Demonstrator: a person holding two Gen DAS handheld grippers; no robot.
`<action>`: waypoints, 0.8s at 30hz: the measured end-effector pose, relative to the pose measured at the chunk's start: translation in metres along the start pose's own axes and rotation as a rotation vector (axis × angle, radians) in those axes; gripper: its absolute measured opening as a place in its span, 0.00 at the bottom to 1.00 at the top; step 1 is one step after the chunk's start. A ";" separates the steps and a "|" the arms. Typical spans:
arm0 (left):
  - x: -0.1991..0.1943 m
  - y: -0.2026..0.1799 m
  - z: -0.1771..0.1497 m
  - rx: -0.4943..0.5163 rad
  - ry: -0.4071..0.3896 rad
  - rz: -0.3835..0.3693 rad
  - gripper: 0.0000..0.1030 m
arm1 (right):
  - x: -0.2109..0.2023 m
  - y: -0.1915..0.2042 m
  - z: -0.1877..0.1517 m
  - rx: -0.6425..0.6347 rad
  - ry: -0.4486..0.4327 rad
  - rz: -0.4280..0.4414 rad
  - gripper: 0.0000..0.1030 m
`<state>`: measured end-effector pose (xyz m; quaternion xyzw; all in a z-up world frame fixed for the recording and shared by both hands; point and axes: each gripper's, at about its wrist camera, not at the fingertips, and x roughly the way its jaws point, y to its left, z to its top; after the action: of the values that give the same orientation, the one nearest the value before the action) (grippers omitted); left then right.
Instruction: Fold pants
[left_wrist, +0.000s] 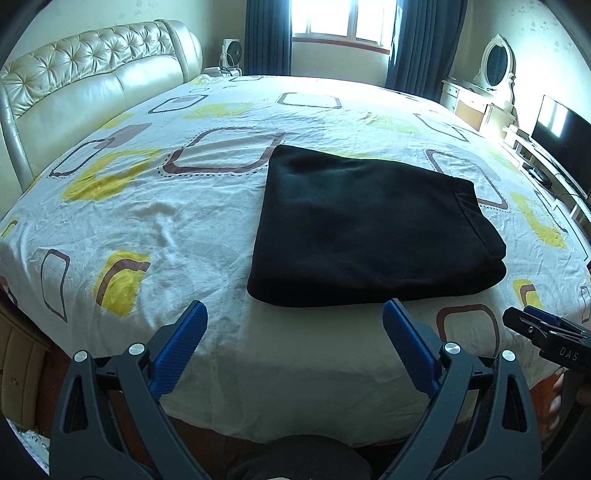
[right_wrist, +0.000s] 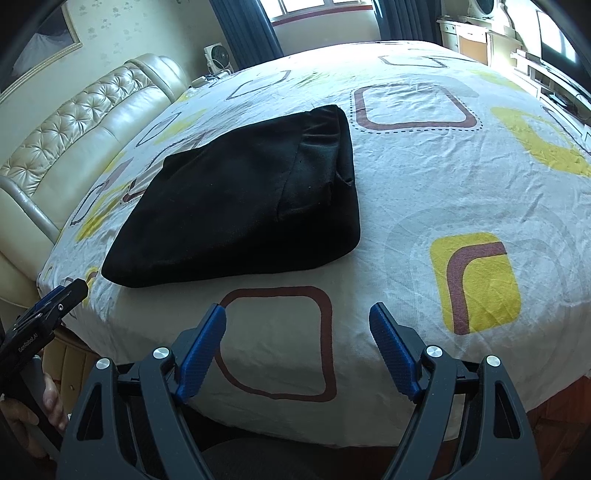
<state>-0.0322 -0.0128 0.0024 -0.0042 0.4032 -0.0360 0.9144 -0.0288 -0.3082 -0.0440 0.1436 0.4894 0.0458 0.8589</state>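
- The pants (left_wrist: 373, 229) are black and lie folded into a thick, nearly square bundle on the bed (left_wrist: 207, 206), a little toward the near edge.
- In the left wrist view the bundle is at about 1 o'clock from the left gripper (left_wrist: 295, 317). Its elastic waistband is on the right side of the bundle, on top.
- The left gripper is released: its two blue pads (left_wrist: 184, 343) stand wide apart, with only the sheet between them. It is near the front edge of the pants but does not touch them.
- In the right wrist view the pants (right_wrist: 243, 199) are at about 11 o'clock from the right gripper (right_wrist: 297, 321), well apart from it.
- The right gripper is also released, its blue pads (right_wrist: 393, 350) spread wide over a brown square of the sheet pattern, holding nothing.
- Each gripper shows in the other's view as a dark tip at the picture's edge: the right one at 3 o'clock, the left one at 8 o'clock.
- The sheet is white with yellow and brown squares and has many small wrinkles.
- A cream tufted headboard (left_wrist: 92, 81) is at 10 o'clock in the left wrist view, a window (left_wrist: 343, 18) at 12 o'clock, and a TV (left_wrist: 561, 136) at 2 o'clock.
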 end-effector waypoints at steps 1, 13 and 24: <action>0.000 0.000 0.000 -0.001 0.000 0.001 0.93 | 0.000 0.000 0.000 0.001 -0.001 0.000 0.76; -0.002 -0.001 0.002 0.000 -0.004 0.011 0.93 | 0.002 0.002 -0.001 -0.004 0.011 0.009 0.76; -0.008 -0.006 0.005 0.042 -0.049 0.045 0.93 | 0.004 0.005 -0.003 -0.009 0.025 0.018 0.76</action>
<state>-0.0347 -0.0188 0.0119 0.0230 0.3800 -0.0235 0.9244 -0.0287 -0.3016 -0.0473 0.1437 0.4987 0.0572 0.8529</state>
